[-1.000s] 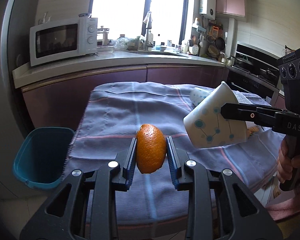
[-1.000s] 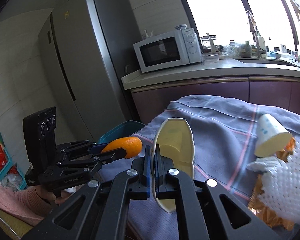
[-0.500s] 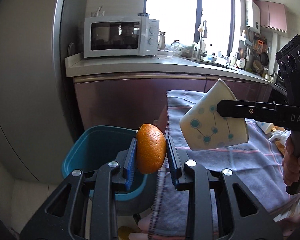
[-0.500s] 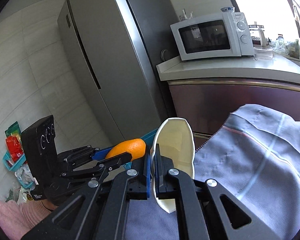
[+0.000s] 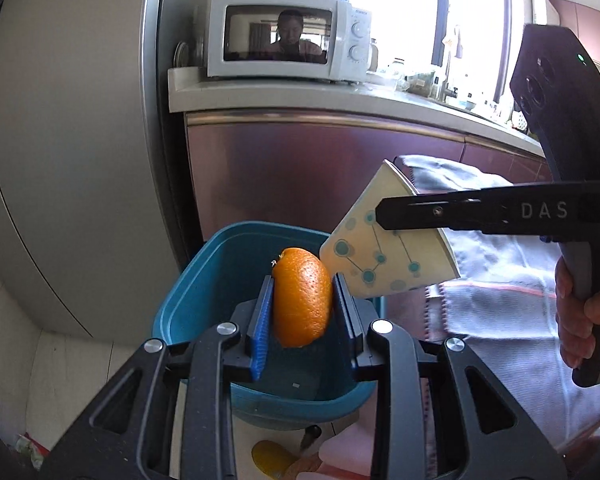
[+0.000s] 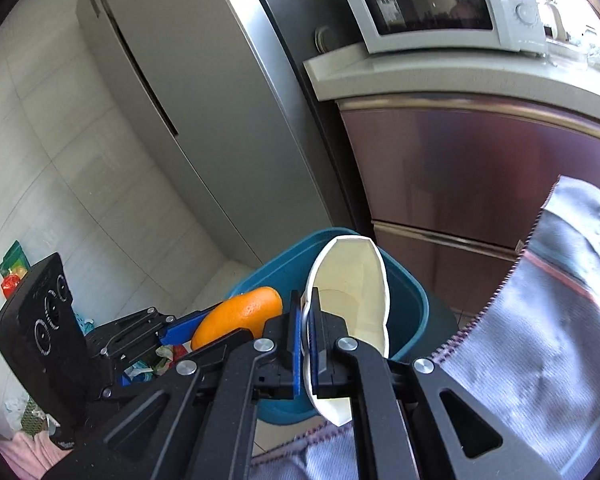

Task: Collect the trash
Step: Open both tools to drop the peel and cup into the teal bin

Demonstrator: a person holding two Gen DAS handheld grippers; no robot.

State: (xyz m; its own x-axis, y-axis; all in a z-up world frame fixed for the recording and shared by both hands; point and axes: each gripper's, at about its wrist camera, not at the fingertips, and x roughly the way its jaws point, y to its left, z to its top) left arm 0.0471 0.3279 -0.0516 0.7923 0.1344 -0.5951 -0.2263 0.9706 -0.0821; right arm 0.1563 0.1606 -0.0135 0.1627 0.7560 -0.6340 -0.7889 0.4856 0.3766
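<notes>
far left: tall grey fridge against a tiled wall; some small colourful litter on the floor at its foot, too blurred to name

left of centre: left gripper clamped on an orange, blue pads pressed to both of its sides. the orange is held in the air directly above the open teal bin, which stands on the floor in front of a dark red cabinet. the right wrist view shows the same orange in that gripper, over the near-left rim of the bin

above: white microwave on a pale surface, with a person reflected in its door

centre right: right gripper pinched tight on the wall of a flattened paper cup, jaws all but meeting with only the cup wall between them. in the left wrist view that cup is cream with teal dots and lines, tilted, just right of the orange and over the bin's right edge; the right gripper reaches in from the right

right: grey-blue striped cloth hanging over the edge of a table. a hand wraps the black handle of the right gripper at the frame edge
</notes>
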